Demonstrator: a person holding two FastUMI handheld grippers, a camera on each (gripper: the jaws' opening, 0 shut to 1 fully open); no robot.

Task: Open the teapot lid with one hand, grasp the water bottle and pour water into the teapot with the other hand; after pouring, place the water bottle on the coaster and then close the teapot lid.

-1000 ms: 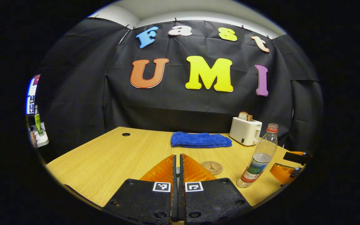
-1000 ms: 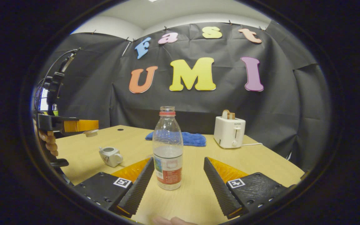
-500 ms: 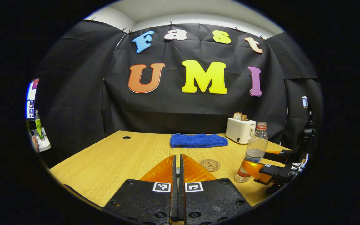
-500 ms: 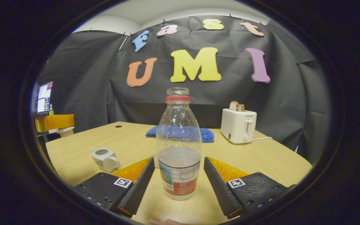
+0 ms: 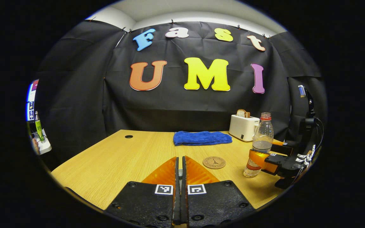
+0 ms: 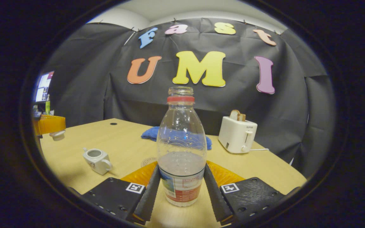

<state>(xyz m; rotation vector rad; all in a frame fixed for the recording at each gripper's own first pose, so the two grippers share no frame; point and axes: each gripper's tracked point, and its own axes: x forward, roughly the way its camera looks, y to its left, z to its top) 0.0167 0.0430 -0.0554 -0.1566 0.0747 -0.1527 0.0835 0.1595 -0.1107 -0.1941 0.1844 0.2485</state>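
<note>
Bottle point(image 6: 181, 148) stands upright, open neck pointing up.

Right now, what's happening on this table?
The right gripper has its fingers closed on the lower part of the uncapped water bottle, which stands upright on the wooden table. The left gripper holds the teapot lid up off the table, so the white teapot sits open. The coaster lies bare; no pouring yet.
</note>
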